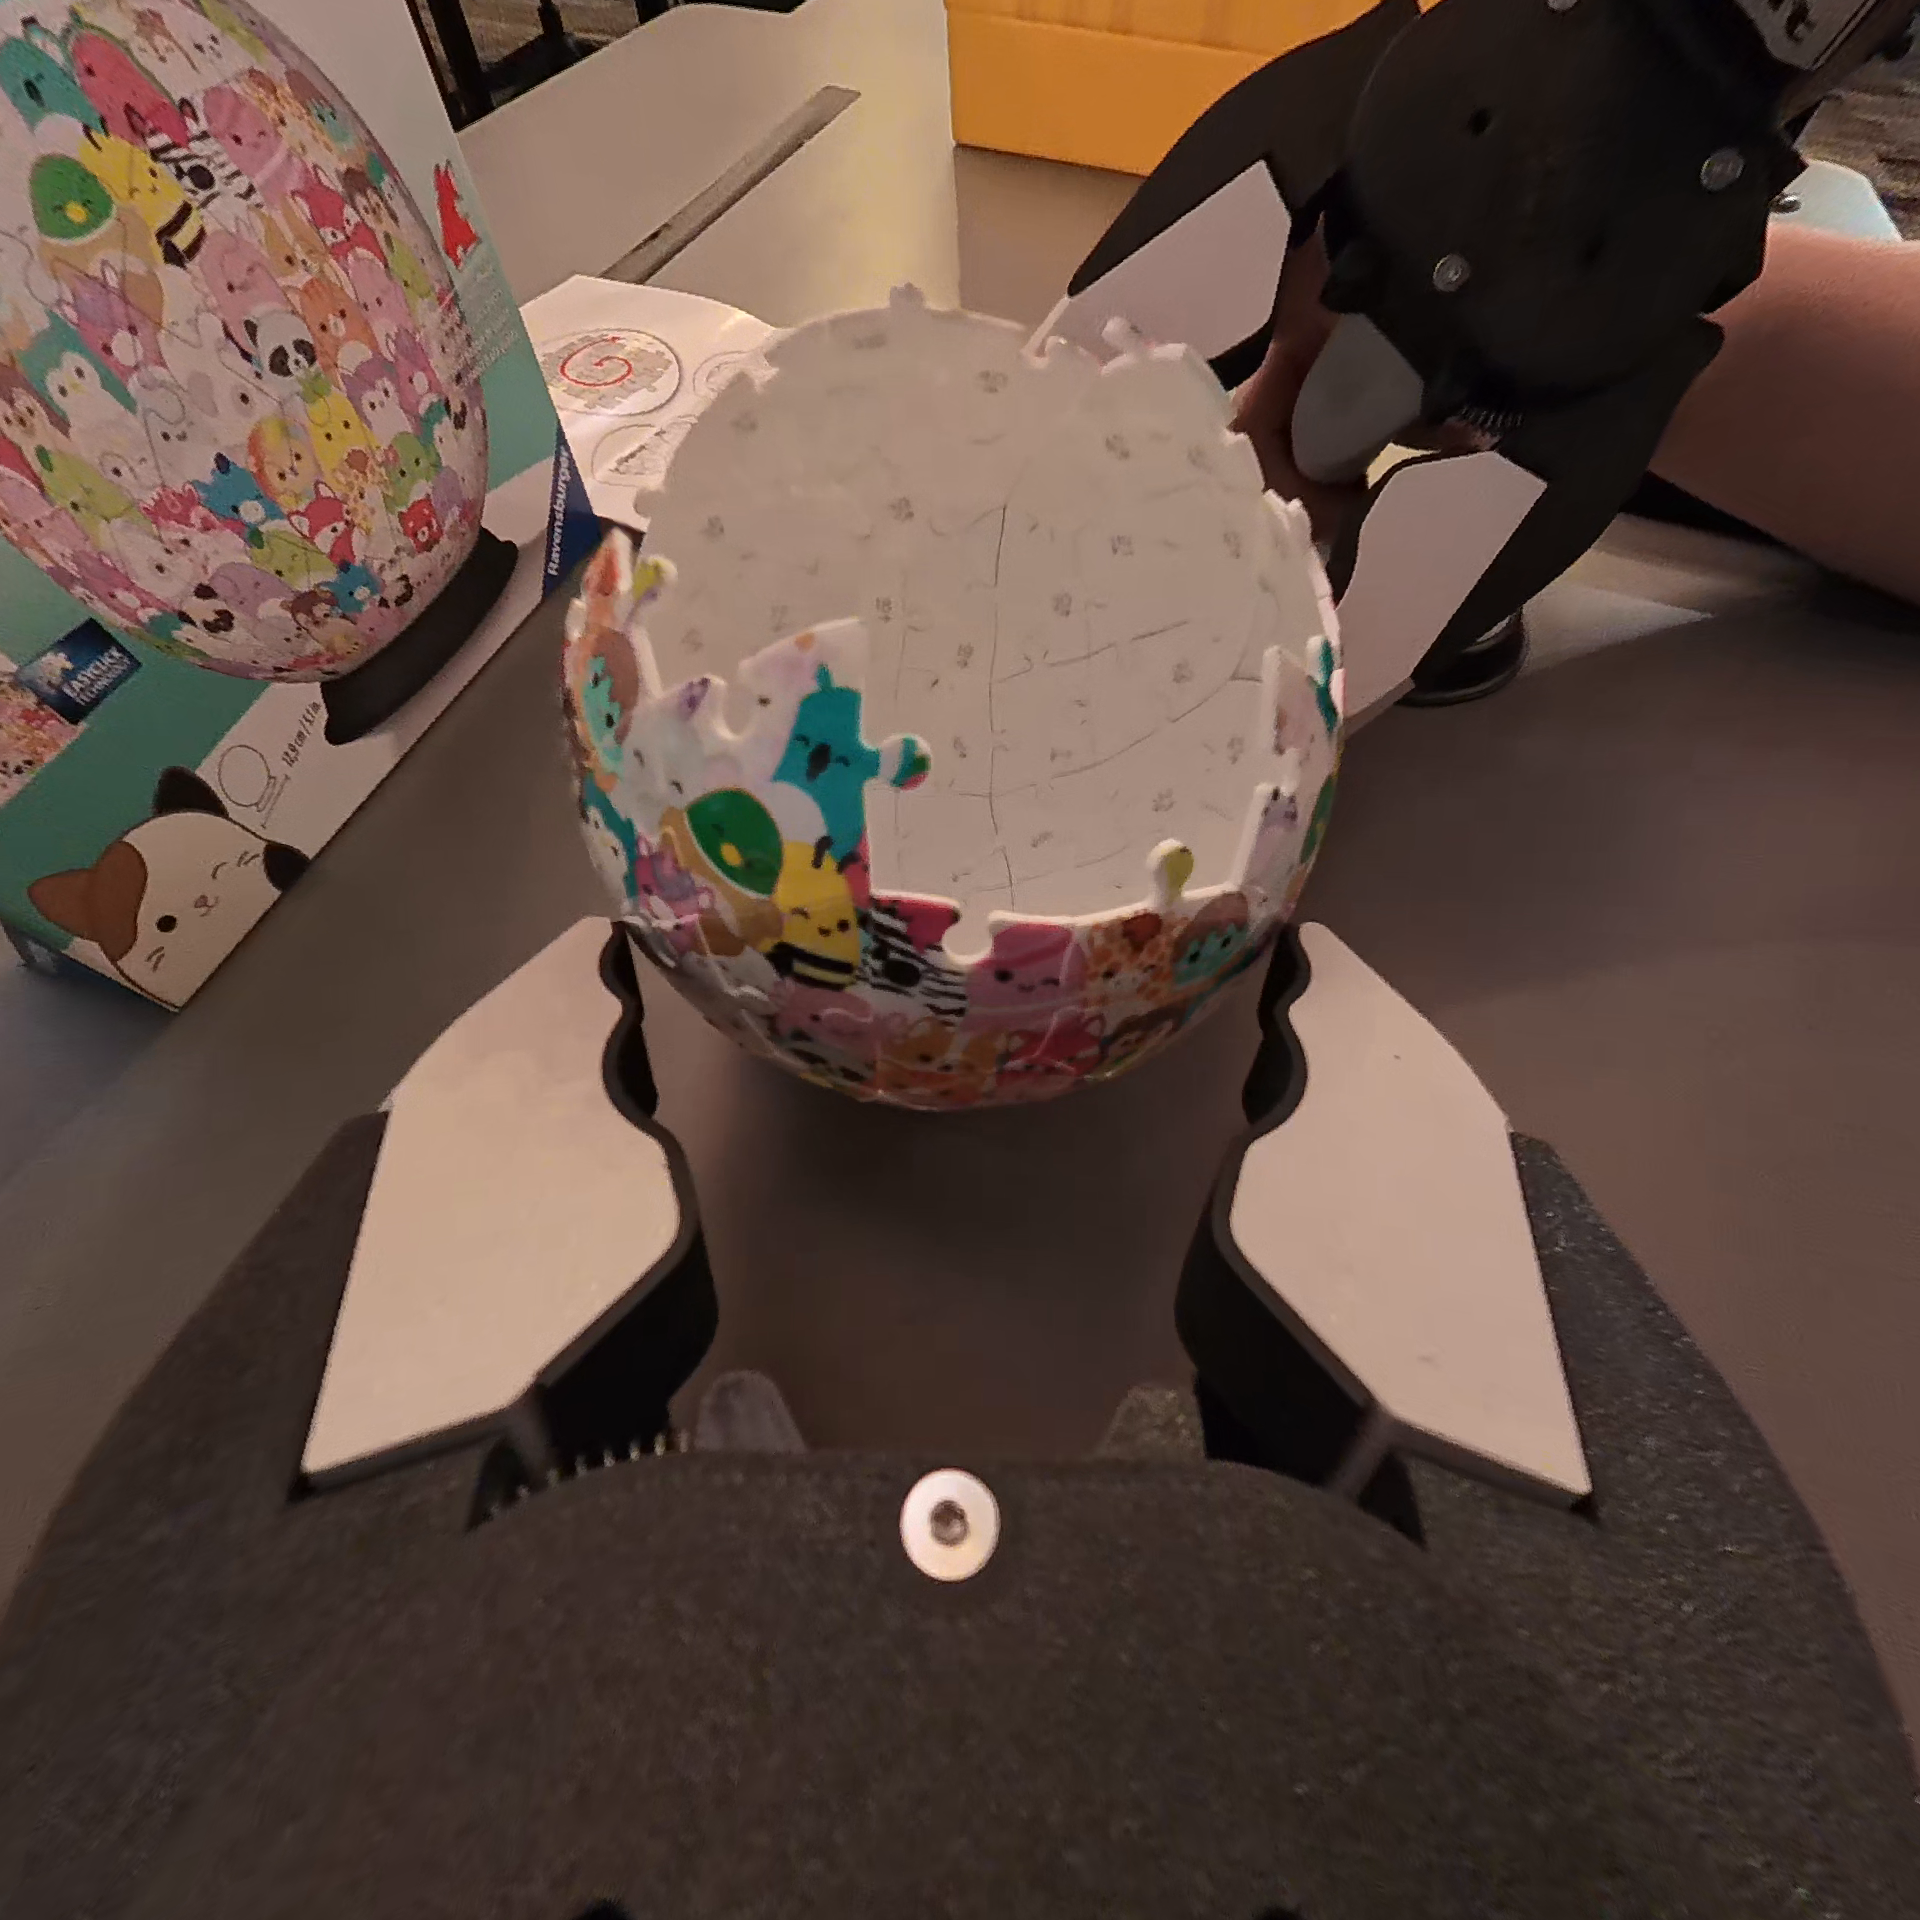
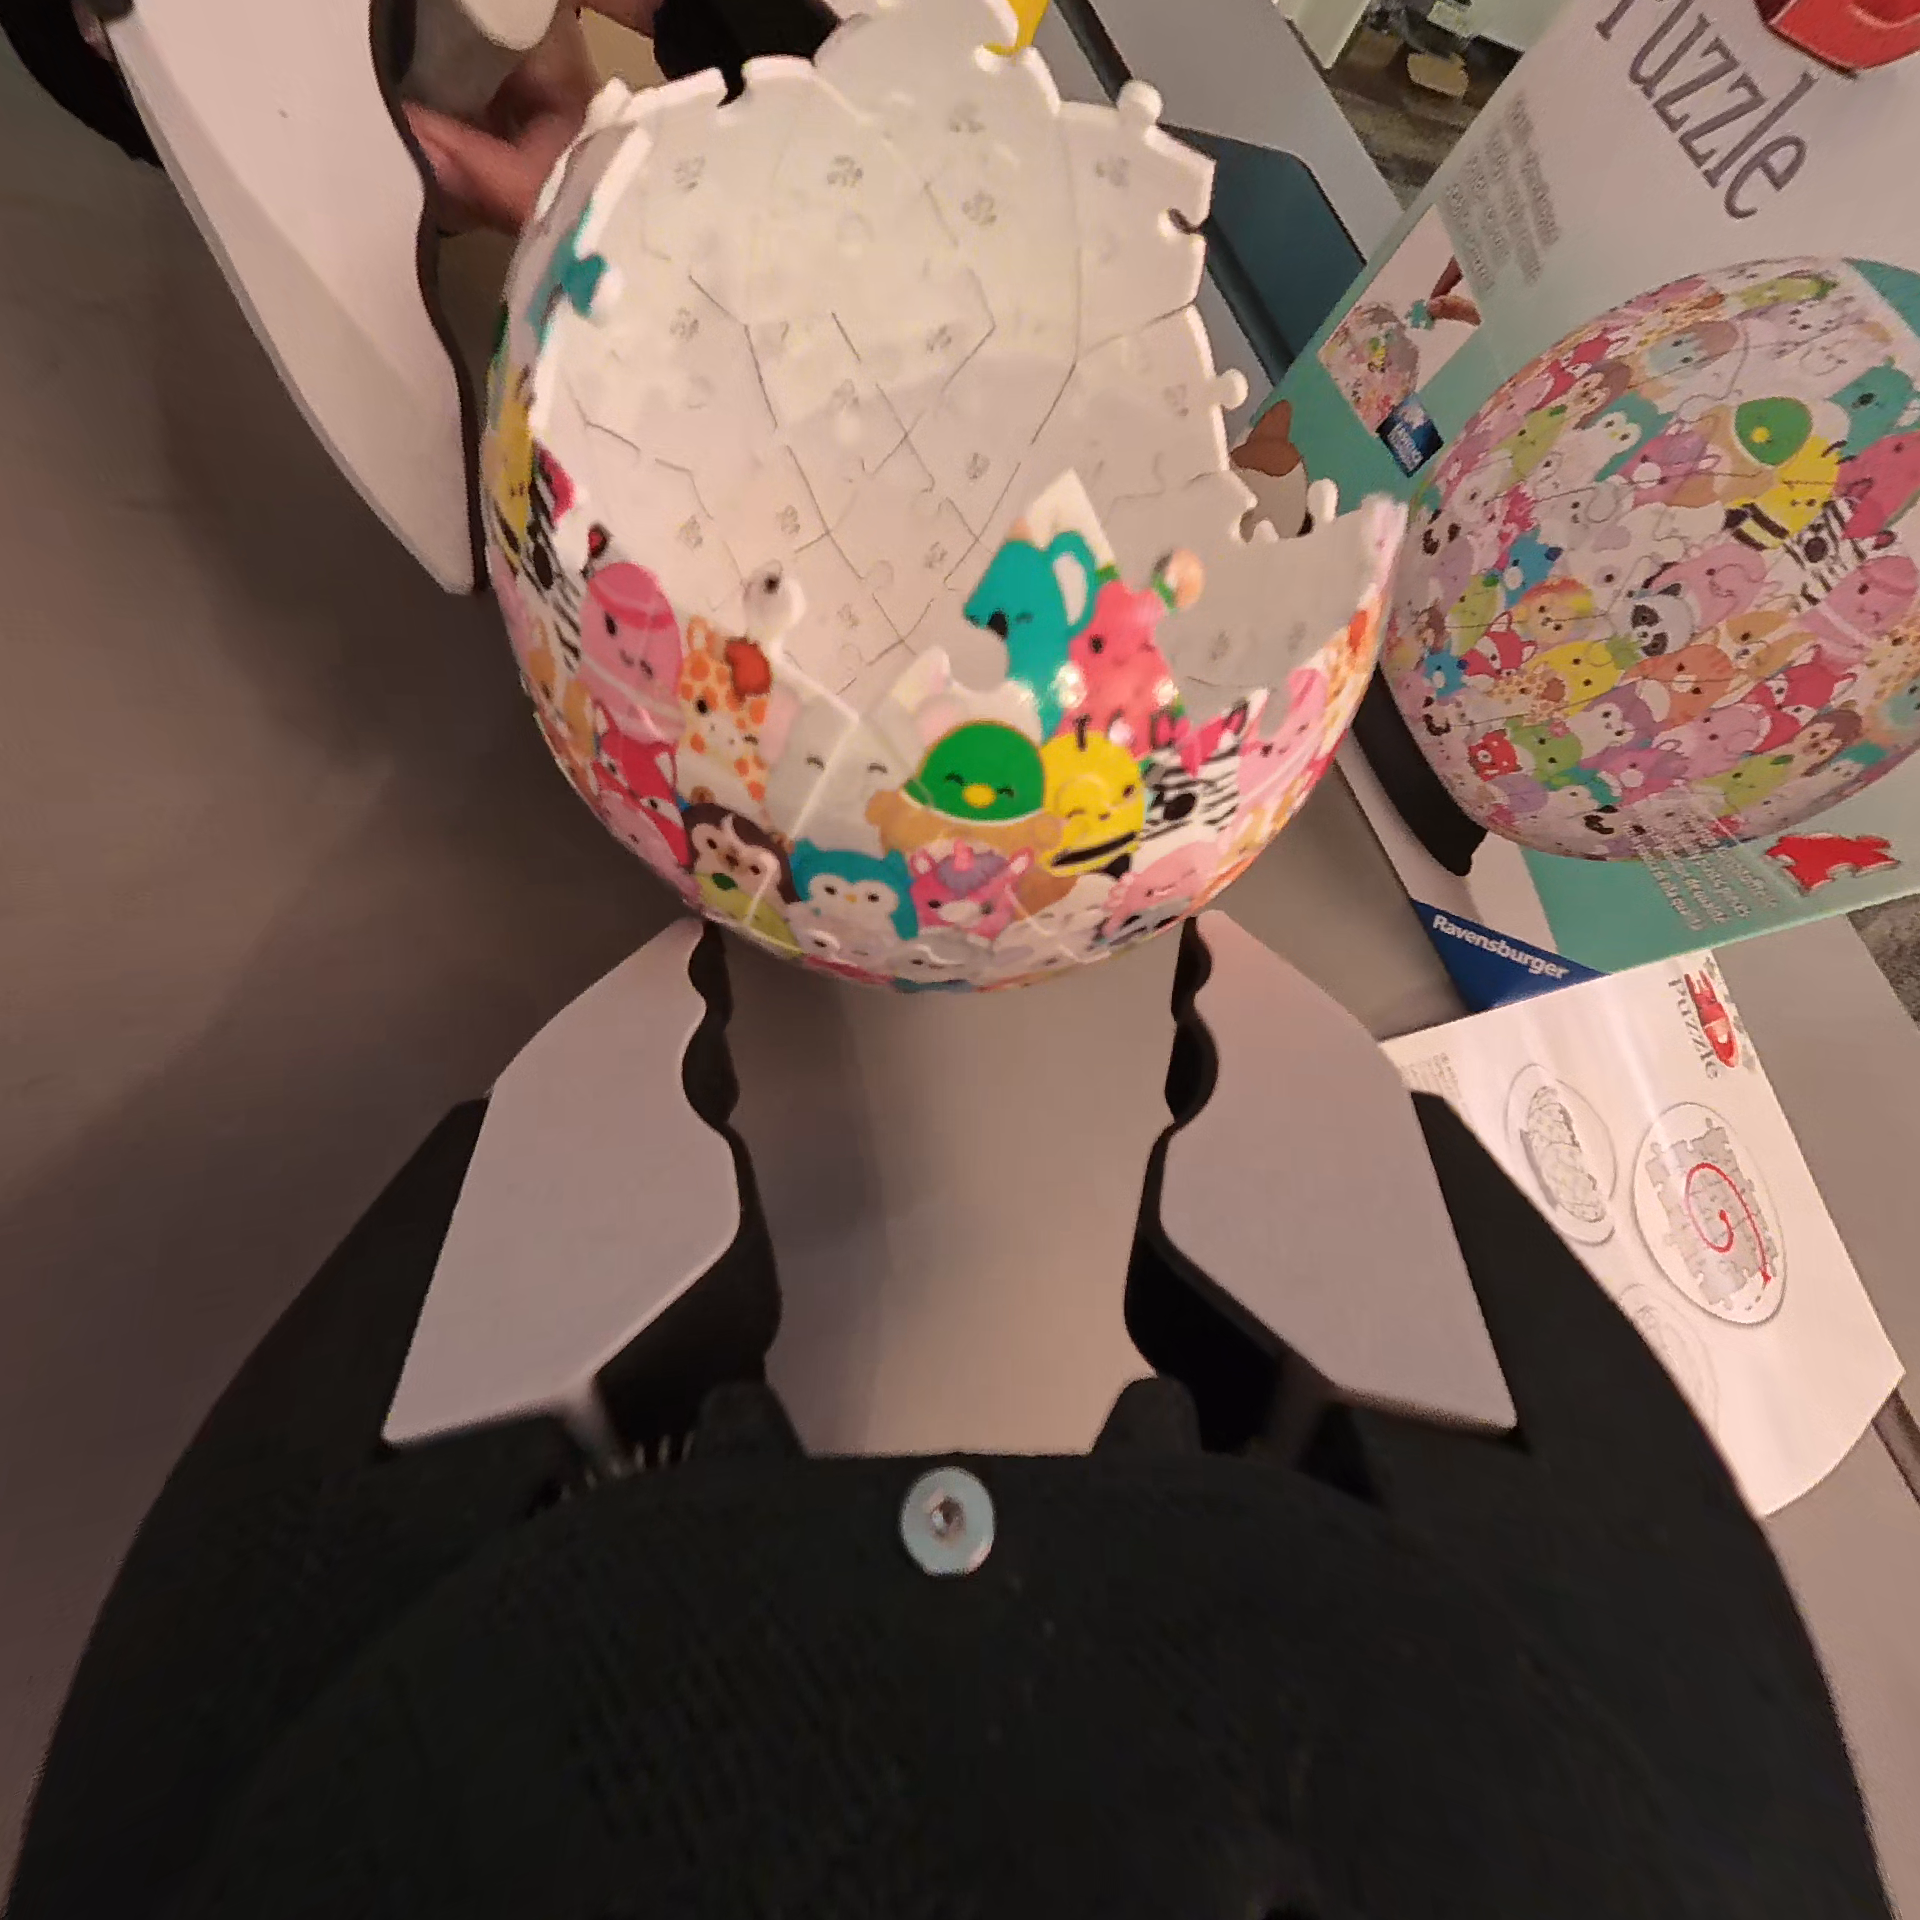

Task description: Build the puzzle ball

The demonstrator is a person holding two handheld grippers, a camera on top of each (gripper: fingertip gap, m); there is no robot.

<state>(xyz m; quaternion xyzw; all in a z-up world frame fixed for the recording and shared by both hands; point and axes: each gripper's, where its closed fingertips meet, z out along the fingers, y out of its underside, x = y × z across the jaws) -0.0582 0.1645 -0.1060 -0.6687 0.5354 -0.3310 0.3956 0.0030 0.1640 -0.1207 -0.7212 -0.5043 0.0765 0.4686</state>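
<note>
The partly built puzzle ball (image 1: 935,977) is an open shell, with colourful cartoon animals outside and a white numbered inside (image 1: 987,571). Its opening faces up and towards the left wrist camera. My left gripper (image 1: 951,935) is spread wide, with a fingertip pressed on each lower side of the ball. One of its white pads (image 2: 312,312) shows beside the ball in the right wrist view. My right gripper (image 2: 945,935) is open, and its fingertips touch the ball's (image 2: 935,779) outer shell low down. In the left wrist view the right gripper (image 1: 1210,442) straddles the far right rim.
The puzzle box (image 1: 208,468) stands left of the ball on the grey table (image 1: 1558,935) and also shows in the right wrist view (image 2: 1662,520). A printed instruction sheet (image 2: 1662,1195) lies by it. A person's forearm (image 1: 1818,364) is at the right, and a yellow box (image 1: 1091,73) stands behind.
</note>
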